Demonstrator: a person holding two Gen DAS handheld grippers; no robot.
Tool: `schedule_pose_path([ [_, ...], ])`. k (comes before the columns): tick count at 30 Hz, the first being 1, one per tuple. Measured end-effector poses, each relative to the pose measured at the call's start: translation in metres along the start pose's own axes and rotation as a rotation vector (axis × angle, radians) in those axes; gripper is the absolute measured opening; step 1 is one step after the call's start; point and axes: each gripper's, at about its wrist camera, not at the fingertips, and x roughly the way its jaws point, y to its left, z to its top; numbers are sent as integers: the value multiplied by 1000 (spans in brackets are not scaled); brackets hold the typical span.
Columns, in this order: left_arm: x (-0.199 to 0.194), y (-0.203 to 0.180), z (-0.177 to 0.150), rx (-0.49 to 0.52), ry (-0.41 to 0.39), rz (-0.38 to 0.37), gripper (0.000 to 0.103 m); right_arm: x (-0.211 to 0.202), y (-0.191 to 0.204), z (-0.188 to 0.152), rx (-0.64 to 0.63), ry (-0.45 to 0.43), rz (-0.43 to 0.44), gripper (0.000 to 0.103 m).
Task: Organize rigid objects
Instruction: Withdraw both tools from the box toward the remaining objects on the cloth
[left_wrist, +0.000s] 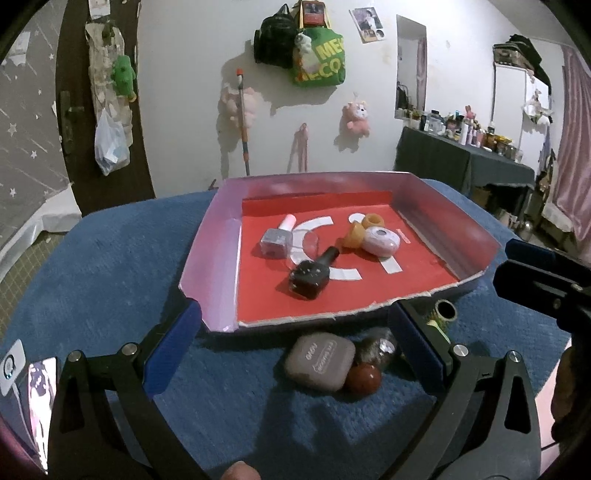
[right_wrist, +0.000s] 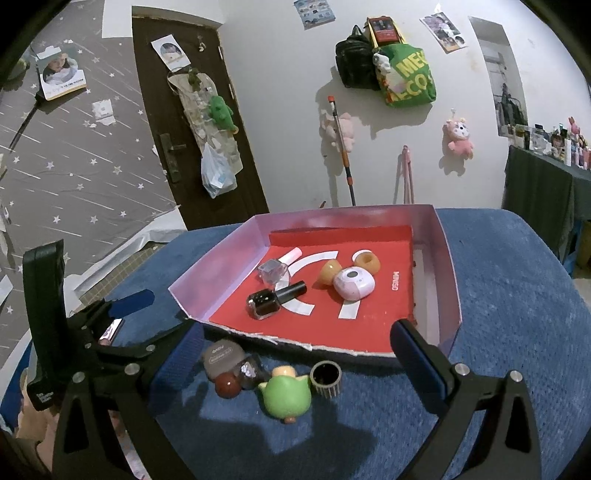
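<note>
Green duck-like figure (right_wrist: 286, 397) sits nearest the right gripper (right_wrist: 295, 354), just in front of the tray's torn front edge, on the blue-covered worktop (right_wrist: 517, 332). Beside it, along that same front edge: a ribbed dark ring (right_wrist: 325, 376), a reddish-brown ball (right_wrist: 229, 384), a small clear bottle (right_wrist: 248, 369) and a grey earbud case (right_wrist: 221, 359).

Right gripper: fingers spread wide, nothing between them. Left gripper (left_wrist: 295, 343): fingers also wide, standing either side of the grey case, ball and bottle without pressing on any.

Tray (right_wrist: 221, 269), red floor, pale pink walls, holds: a black nail-polish bottle (right_wrist: 273, 297) lying on its side, a clear-glass bottle with a pink cap (right_wrist: 279, 267), two orange rings (right_wrist: 367, 261), a lilac rounded case (right_wrist: 354, 283).

Step judged: part-way through moving loose items into the tray; five remain outside it. Next move likely calls for closing one pair of fingers on a single item in front of the tray, then lifting it over the front edge. The items crowd each other, so a neighbour may get nudged.
</note>
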Motion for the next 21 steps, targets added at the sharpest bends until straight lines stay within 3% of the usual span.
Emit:
schedule_pose_path([
  [21, 6, -3, -39, -44, 110, -28, 103, 1, 1, -35, 7, 48, -34, 103],
])
